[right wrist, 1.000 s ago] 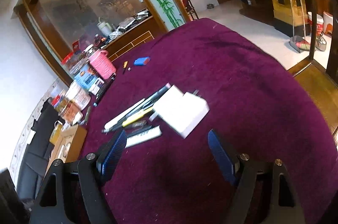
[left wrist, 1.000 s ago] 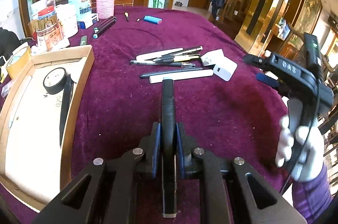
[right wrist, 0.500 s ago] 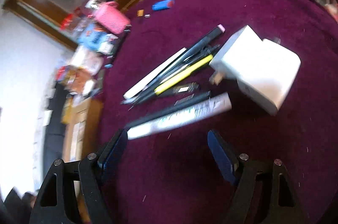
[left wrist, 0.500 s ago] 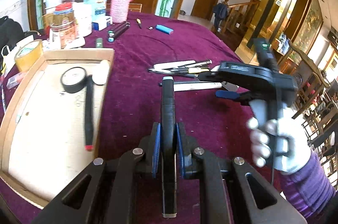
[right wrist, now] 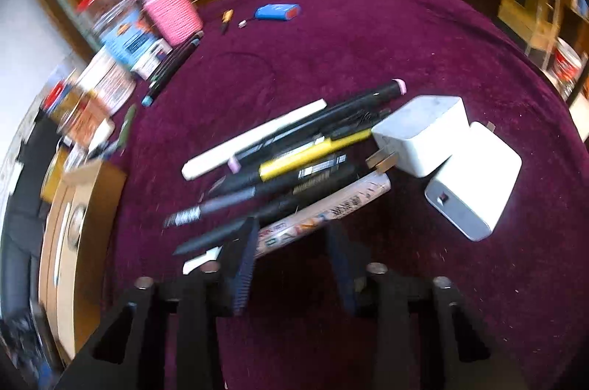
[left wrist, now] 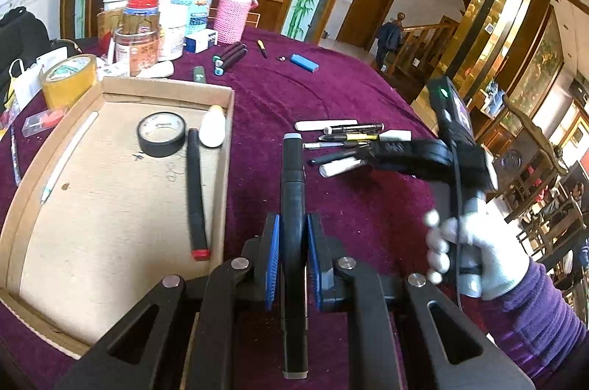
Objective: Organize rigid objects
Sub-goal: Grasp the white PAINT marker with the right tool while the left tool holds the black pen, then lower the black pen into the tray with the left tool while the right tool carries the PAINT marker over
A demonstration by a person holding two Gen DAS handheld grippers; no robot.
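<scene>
My left gripper (left wrist: 292,244) is shut on a black marker (left wrist: 292,191) with a grey cap, held above the purple cloth just right of the cardboard tray (left wrist: 228,106). The tray holds a black tape roll (left wrist: 161,133), a white oval piece (left wrist: 212,130) and a black marker with a red end (left wrist: 195,195). My right gripper (right wrist: 291,254) is open and low over a pile of pens (right wrist: 294,154), its jaws straddling a white printed tube (right wrist: 327,209). It also shows in the left wrist view (left wrist: 371,154) by the same pile (left wrist: 342,139).
Two white chargers (right wrist: 441,151) lie right of the pens. Jars, a pink knitted cup (left wrist: 232,18), yellow tape (left wrist: 70,81), dark markers (left wrist: 228,57) and a blue lighter (left wrist: 303,62) stand at the table's far side. The table edge drops off at the right.
The left gripper has carried its marker left toward the tray. The right gripper has dropped down to the pen pile and its jaws have narrowed around the white tube.
</scene>
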